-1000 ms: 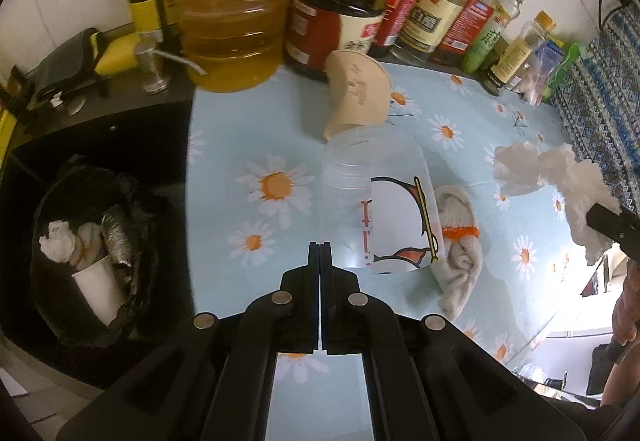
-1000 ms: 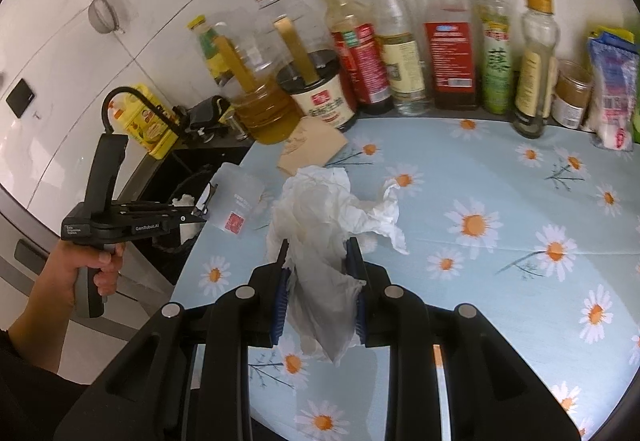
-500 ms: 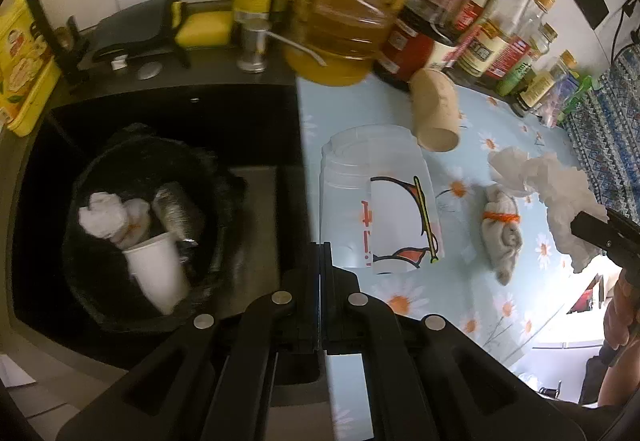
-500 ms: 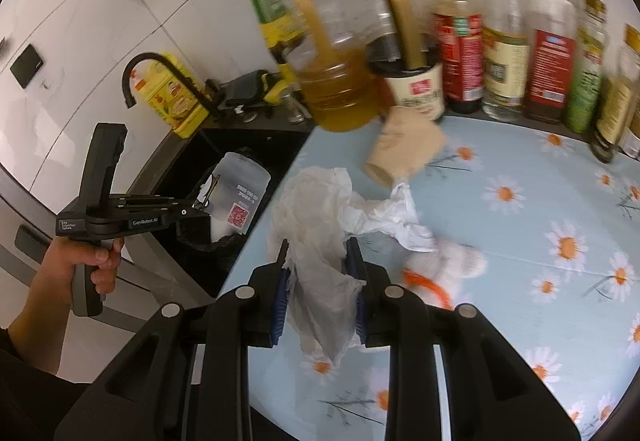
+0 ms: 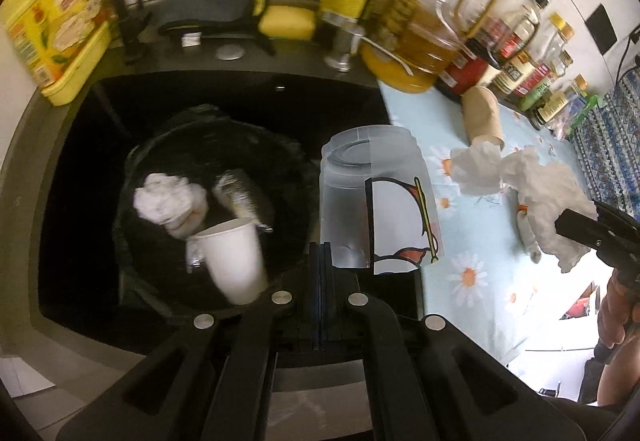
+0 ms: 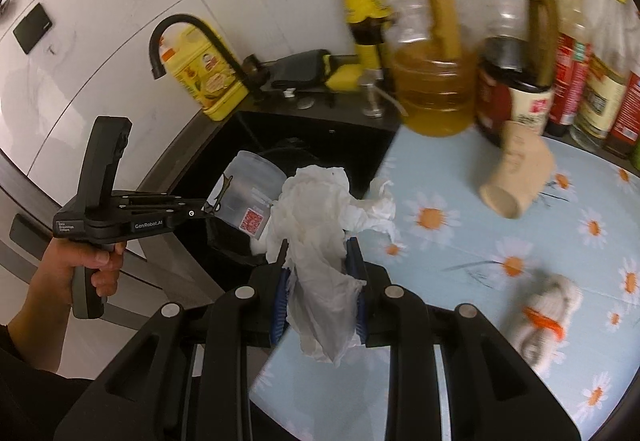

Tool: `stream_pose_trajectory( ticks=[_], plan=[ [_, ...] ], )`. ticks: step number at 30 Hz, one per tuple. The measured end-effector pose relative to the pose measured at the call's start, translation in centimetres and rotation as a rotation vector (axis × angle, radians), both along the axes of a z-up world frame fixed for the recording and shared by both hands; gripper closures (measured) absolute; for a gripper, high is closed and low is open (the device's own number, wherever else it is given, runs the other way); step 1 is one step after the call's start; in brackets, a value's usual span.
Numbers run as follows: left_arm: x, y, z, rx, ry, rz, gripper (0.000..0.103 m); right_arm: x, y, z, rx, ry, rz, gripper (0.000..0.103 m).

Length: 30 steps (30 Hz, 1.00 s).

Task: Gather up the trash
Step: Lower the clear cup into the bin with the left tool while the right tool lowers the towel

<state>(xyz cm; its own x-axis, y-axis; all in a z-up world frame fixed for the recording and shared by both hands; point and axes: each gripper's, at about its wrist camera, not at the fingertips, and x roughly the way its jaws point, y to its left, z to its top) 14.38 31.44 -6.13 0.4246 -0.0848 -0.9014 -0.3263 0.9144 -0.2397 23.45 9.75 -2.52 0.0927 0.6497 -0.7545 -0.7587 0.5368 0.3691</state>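
My left gripper (image 5: pixel 320 253) is shut on the thin wall of a clear plastic cup (image 5: pixel 372 201) with a printed label, held bottom-away at the sink's right edge. Just left of it, in the black sink, stands a bin lined with a black bag (image 5: pixel 132 177). The bin holds a white paper cup (image 5: pixel 236 261), a tissue wad (image 5: pixel 168 197) and a crushed silvery piece (image 5: pixel 244 197). My right gripper (image 6: pixel 320 253) is shut on a crumpled white tissue (image 6: pixel 320 217) above the table's left edge. The right wrist view shows the left gripper (image 6: pixel 208 211) and its clear cup (image 6: pixel 248 197).
A brown paper cup (image 6: pixel 516 177) lies on its side on the daisy tablecloth (image 6: pixel 480 241), and a rolled white cloth with an orange band (image 6: pixel 548 313) lies nearer. Oil jug (image 6: pixel 432 97) and sauce bottles line the back wall. A black faucet (image 6: pixel 180 29), yellow container and sponge stand behind the sink.
Both grippers have swept left from over the table towards the sink, each keeping its load. The clear cup now hangs beside the bin, and the tissue has reached the table's left edge.
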Motion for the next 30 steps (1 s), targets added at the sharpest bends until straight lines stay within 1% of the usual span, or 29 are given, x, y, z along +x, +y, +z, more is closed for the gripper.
stream_pose_trajectory(
  ticks=[10, 16, 24, 30],
  plan=[
    [-3.5, 6.1, -0.1, -0.005, -0.003, 0.038, 0.103, -2.5, 7.2, -0.5, 0.016, 0.007, 0.032, 0.075],
    [-4.5, 9.1, -0.2, -0.014, -0.007, 0.06, 0.103, -3.1, 10.9, -0.8, 0.012, 0.01, 0.053, 0.075],
    [-4.7, 11.8, -0.9, -0.037, -0.006, 0.09, 0.103, -2.3, 14.5, -1.2, 0.001, 0.017, 0.081, 0.074],
    [-3.5, 13.3, -2.4, -0.065, 0.011, 0.103, 0.103, -1.3, 17.1, -1.7, -0.022, 0.018, 0.101, 0.073]
  ],
)
